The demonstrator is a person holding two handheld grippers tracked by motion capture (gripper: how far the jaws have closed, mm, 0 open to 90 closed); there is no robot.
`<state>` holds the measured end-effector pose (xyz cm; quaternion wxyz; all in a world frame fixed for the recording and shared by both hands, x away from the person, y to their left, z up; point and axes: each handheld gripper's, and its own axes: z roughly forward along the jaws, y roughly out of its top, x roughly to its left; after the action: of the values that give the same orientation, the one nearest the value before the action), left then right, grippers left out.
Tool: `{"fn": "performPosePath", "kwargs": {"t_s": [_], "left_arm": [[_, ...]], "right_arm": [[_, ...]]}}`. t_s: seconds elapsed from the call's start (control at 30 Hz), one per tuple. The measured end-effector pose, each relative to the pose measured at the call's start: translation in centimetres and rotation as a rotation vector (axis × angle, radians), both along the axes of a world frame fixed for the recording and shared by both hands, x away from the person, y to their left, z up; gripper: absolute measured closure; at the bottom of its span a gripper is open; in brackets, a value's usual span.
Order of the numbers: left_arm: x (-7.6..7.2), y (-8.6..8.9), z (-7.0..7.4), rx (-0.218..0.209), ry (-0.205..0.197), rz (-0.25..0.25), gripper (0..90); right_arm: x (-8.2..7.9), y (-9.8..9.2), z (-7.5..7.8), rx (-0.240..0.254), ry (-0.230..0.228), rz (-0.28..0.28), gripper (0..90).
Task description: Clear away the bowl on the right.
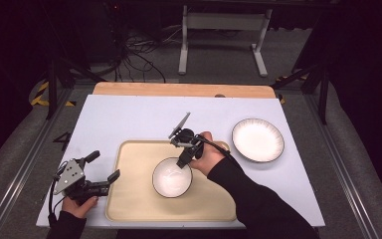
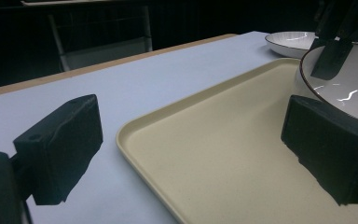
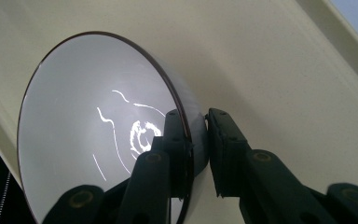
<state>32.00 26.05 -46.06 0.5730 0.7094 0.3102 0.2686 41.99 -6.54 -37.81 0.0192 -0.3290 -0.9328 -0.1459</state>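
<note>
the left gripper (image 1: 102,174), blocky matte black with a grey three-cornered plate on top, rests low at the left edge of the table (image 1: 129,114), whose top is a smooth pale sheet over a wooden board. its jaws stand wide apart with nothing between them, one over the bare table, the other over the near rim of the tray (image 1: 129,199). the tray is a flat cream rectangle with rounded corners and a low raised lip, its surface faintly speckled and dull.

on the tray, right of its middle, sits the bowl (image 1: 171,178): round, glossy white inside, with a thin dark rim that catches bright squiggles of light. the right gripper (image 1: 185,162) comes down on the bowl's far right edge, its black jaws narrowed onto the wall, one pad inside the bowl and one outside, pinching the rim.

further right, on the bare table and well apart from the tray, lies a shallow round plate (image 1: 257,140), glazed white with a dark edge.
</note>
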Motion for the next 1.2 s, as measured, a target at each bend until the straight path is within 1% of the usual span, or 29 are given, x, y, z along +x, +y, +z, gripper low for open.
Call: {"fn": "performPosePath", "kwargs": {"t_s": [0.2, 0.27, 0.37, 0.4, 0.53, 0.67, 0.77, 0.83, 0.87, 0.93, 1.0, 1.03, 1.13, 1.2], "left_arm": [[0.1, 0.0, 0.0, 0.002, 0.001, -0.002, 5.9], [0.0, 0.1, 0.0, -0.001, 0.002, 0.001, 5.9], [0.0, 0.1, 0.0, 0.001, 0.003, 0.000, 5.9], [0.0, 0.1, 0.0, 0.001, 0.003, 0.000, 5.9], [0.0, 0.1, 0.0, -0.002, 0.002, 0.001, 5.9], [0.0, 0.1, 0.0, -0.001, 0.002, 0.001, 5.9], [0.0, 0.1, 0.0, 0.000, 0.002, -0.001, 5.9], [0.1, 0.1, 0.0, -0.001, 0.002, -0.002, 5.9], [0.1, 0.1, 0.0, -0.001, 0.002, -0.002, 5.9], [0.0, 0.1, 0.0, -0.003, 0.003, 0.000, 5.9], [0.0, 0.1, 0.0, -0.003, 0.002, 0.000, 5.8], [0.1, 0.1, 0.0, -0.002, 0.002, -0.002, 5.9], [0.1, 0.1, 0.0, -0.001, 0.002, -0.002, 5.9], [0.1, 0.1, 0.0, 0.000, 0.004, -0.002, 5.9]], "right_arm": [[0.2, -0.1, -0.1, 0.005, 0.011, -0.001, 77.9], [0.2, -0.2, -0.2, 0.015, 0.017, -0.004, 77.1], [0.5, -0.4, -0.3, 0.026, 0.038, -0.015, 72.2], [0.6, -0.5, -0.5, 0.022, 0.034, -0.009, 72.0], [0.7, -0.6, -0.7, 0.011, 0.031, -0.016, 70.0], [0.8, -0.8, -1.1, -0.002, 0.037, -0.021, 66.6], [0.9, -0.9, -1.3, 0.004, 0.037, -0.013, 65.2], [0.8, -1.0, -1.2, 0.012, 0.039, -0.016, 62.9], [0.8, -1.1, -1.0, 0.015, 0.028, -0.012, 60.7], [0.8, -1.2, -0.7, 0.030, 0.017, -0.017, 59.3], [0.7, -1.3, -0.4, 0.051, -0.001, -0.006, 57.0], [0.7, -1.4, -0.2, 0.053, -0.006, -0.006, 55.4], [0.5, -1.7, 0.3, 0.072, -0.060, 0.004, 49.8], [0.3, -1.9, 0.8, 0.098, -0.088, 0.007, 47.5]]}}
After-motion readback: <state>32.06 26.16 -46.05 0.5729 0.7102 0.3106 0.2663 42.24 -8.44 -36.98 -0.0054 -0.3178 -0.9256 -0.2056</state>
